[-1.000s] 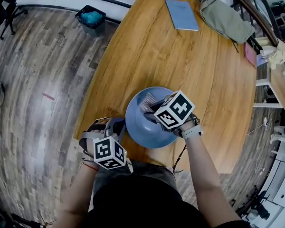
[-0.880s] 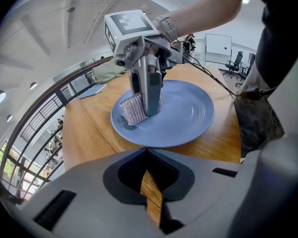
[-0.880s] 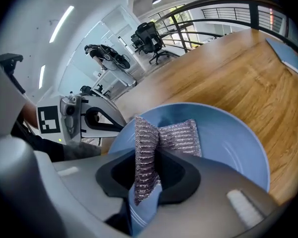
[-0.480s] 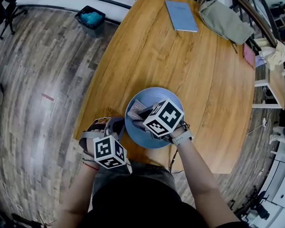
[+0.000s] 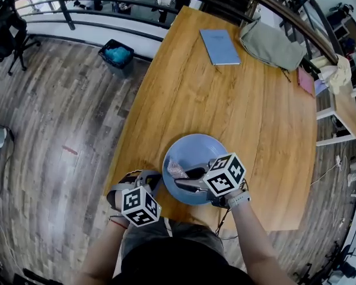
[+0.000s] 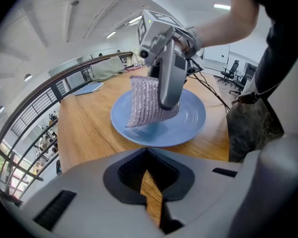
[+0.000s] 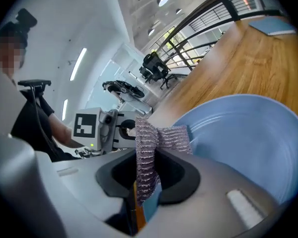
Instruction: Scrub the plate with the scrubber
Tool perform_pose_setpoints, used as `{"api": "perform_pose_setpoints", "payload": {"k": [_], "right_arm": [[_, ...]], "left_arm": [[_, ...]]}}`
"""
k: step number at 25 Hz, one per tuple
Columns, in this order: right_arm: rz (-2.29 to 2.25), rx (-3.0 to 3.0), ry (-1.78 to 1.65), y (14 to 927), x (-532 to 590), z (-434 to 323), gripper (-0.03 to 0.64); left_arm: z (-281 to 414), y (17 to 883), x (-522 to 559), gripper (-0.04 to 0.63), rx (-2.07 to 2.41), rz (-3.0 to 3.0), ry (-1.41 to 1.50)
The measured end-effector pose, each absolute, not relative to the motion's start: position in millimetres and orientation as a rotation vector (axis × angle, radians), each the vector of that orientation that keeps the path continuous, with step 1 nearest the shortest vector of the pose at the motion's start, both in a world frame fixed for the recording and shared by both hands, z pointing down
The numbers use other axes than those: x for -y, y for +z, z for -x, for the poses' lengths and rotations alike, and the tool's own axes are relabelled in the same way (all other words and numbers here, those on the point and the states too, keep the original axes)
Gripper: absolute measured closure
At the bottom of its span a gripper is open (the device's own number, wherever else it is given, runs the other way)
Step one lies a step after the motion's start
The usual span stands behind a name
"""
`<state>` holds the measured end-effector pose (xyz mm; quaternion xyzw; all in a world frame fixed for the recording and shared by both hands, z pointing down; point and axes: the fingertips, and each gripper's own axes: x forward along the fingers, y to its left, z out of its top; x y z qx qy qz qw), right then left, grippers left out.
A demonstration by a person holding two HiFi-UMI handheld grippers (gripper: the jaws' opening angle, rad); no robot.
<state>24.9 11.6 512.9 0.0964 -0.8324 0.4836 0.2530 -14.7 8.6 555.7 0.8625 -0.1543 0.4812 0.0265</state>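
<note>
Sweeping scrubber (image 5: 177, 171) leftward, nearer across plate (image 5: 197, 149)

My right gripper (image 7: 141, 198) has its jaws clamped on the knitted scrubber (image 7: 148, 152). It stands up between them and folds over at the rim of the blue plate (image 7: 248, 138). The plate sits on the wooden table (image 7: 238, 58), close to its edge. Beyond the scrubber, off that edge, I see the left gripper (image 7: 109, 130). A blue notebook (image 7: 273, 26) lies at the far end.
</note>
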Motion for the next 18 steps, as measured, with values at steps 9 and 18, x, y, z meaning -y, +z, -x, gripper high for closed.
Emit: {"api": "perform_pose_setpoints", "payload": {"k": [9,18], "right_arm": [[-0.680,2.529,1.177,449,15,-80,0.532],[-1.442,2.686,0.684,351,39,-172,0.532]], "left_arm": [[7,507,61,0.599,0.613,-2.674,1.115],[-10,401,137,0.599,0.887,-2.745,0.526]]}}
